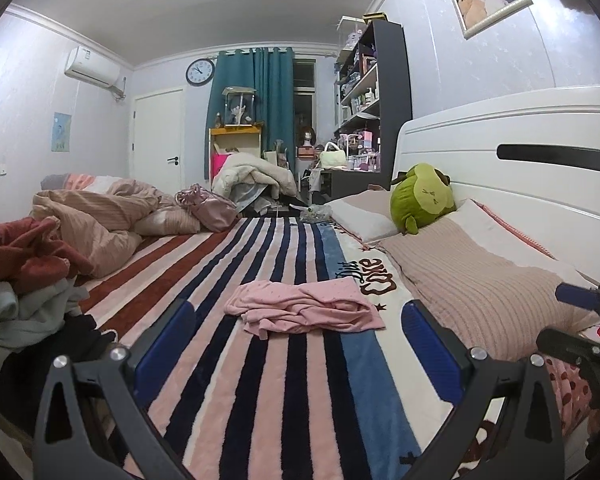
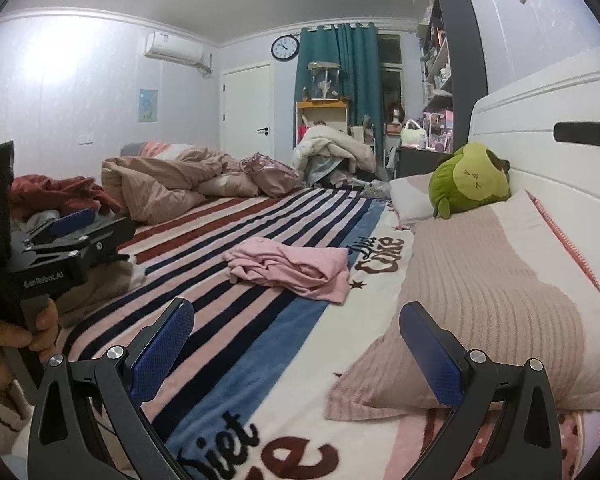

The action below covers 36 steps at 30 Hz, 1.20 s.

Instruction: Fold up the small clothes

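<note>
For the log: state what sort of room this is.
A lived-in bedroom, most likely: a bed with a white headboard, pillows and a striped blanket, plus a crumpled pink garment awaiting folding.

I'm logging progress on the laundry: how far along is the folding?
Nothing looks folded yet. The pink garment lies crumpled on the striped blanket. Both the left gripper and right gripper are open and empty, short of it. A heap of clothes still waits beside it.

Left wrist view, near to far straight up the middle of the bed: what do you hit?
Left tool, open → pink garment, crumpled on the striped blanket → clear plastic item at the bed's far edge → teal curtain.
</note>
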Motion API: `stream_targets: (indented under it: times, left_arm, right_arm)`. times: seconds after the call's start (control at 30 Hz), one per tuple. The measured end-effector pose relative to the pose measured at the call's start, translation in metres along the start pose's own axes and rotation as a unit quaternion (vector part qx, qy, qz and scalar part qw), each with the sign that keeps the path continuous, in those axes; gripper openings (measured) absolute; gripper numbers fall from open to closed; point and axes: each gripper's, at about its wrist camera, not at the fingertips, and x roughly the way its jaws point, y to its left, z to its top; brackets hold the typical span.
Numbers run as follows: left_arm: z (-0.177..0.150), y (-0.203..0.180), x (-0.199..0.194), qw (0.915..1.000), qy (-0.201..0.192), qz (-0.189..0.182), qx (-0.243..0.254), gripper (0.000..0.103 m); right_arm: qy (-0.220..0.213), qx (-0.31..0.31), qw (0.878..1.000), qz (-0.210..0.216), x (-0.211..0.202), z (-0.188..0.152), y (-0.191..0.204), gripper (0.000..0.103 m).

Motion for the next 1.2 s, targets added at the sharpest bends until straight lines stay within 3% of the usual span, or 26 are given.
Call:
stream_targets:
  times: [0.7,1.2]
  left_arm:
    - [-0.005,0.028,-0.038,0.9999,-0.014,-0.005,0.005,0.102]
    - [-0.003,0.032,-0.061,0.9996,-0.025,-0.009,0.004,0.102]
  right_arm:
    - [-0.013,-0.002,1.000,0.014,-0.006,0.014,0.040,0.103]
    - [-0.023,-0.004,1.000,0.008,-0.023,0.018,0.046,0.103]
